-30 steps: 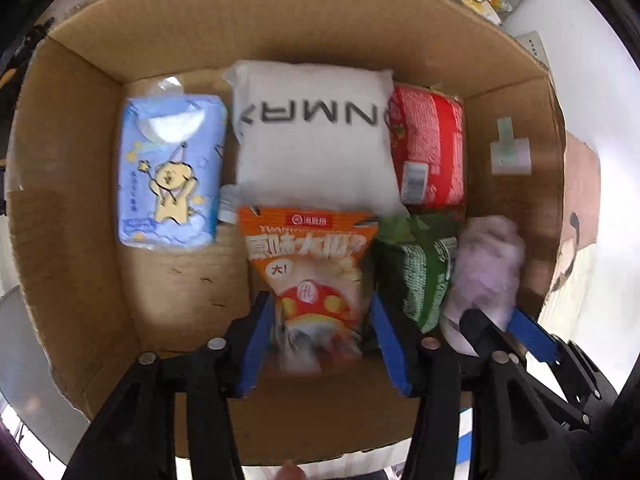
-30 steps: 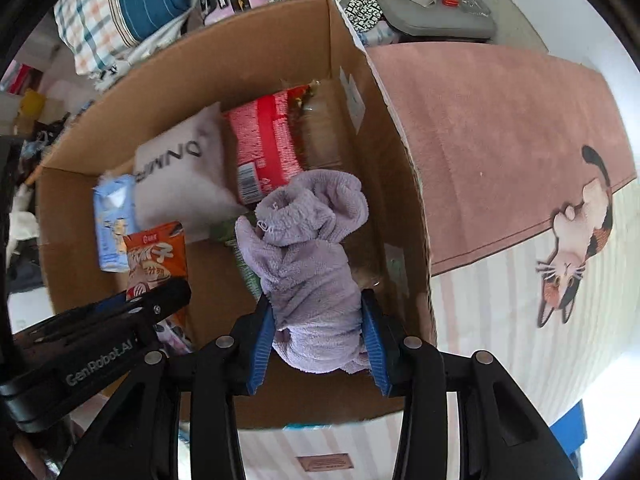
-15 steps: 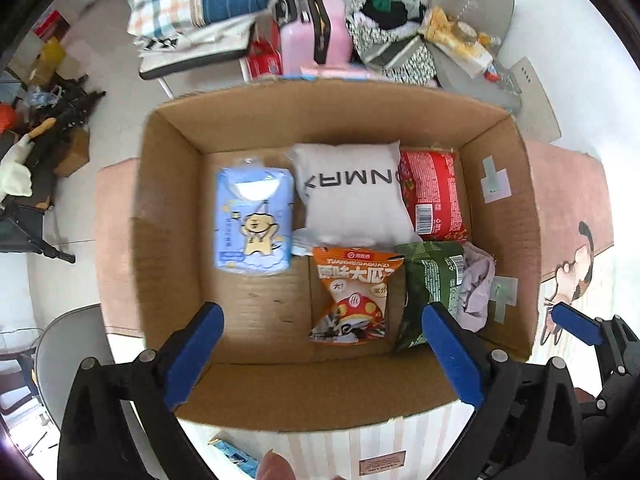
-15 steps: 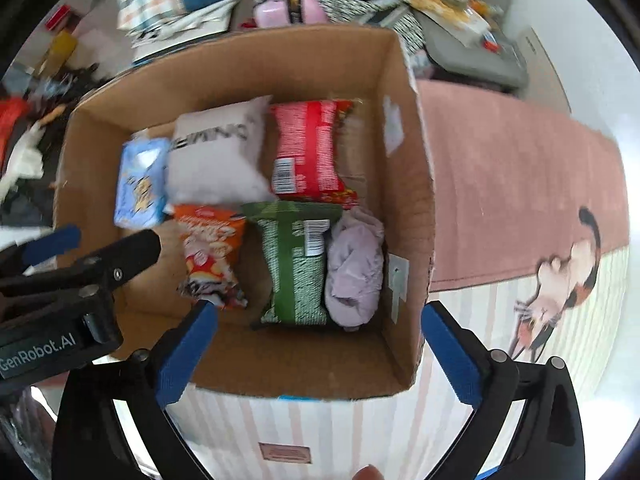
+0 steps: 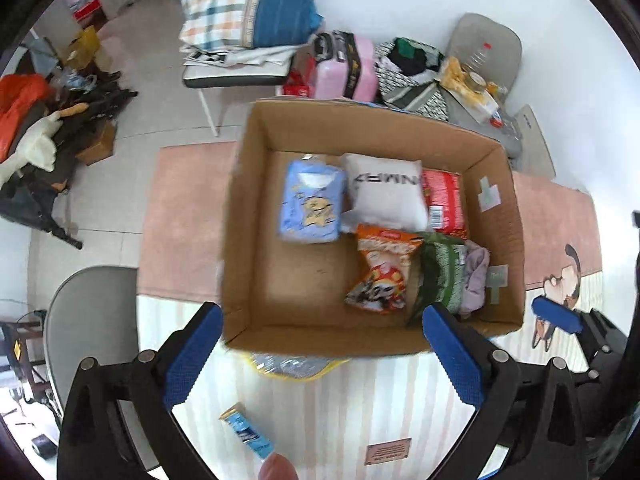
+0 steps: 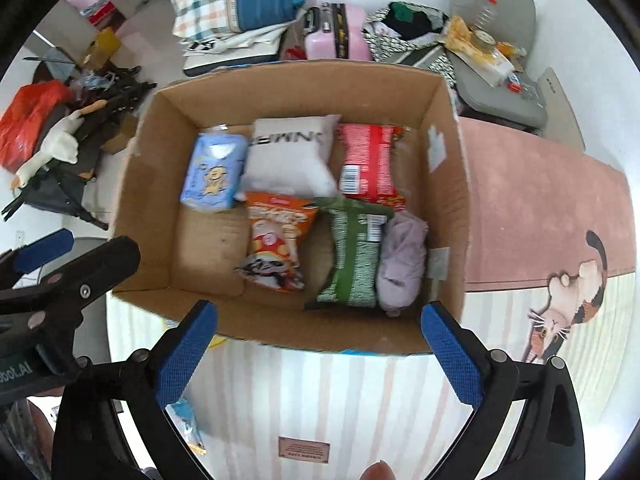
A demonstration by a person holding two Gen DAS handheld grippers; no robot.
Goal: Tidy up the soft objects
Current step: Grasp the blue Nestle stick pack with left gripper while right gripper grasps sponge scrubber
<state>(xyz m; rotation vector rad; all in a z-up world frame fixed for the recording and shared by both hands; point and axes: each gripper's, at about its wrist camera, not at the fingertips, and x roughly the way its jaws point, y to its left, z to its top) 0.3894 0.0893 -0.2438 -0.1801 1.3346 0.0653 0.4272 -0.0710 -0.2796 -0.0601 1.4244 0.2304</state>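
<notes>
A cardboard box stands on a rug. Inside lie a blue tissue pack, a white pillow, a red packet, an orange snack bag, a green packet and a lilac cloth at the box's right wall. My left gripper is open and empty above the box's near edge. My right gripper is open and empty there too.
A small blue packet lies on the striped mat near me. A yellow-edged bag pokes out under the box. Chairs, a pink case and piled clothes surround the rug.
Both grippers opened, leaving the orange snack bag and the lilac cloth in the box. Both then pulled back and up, away from the box.
</notes>
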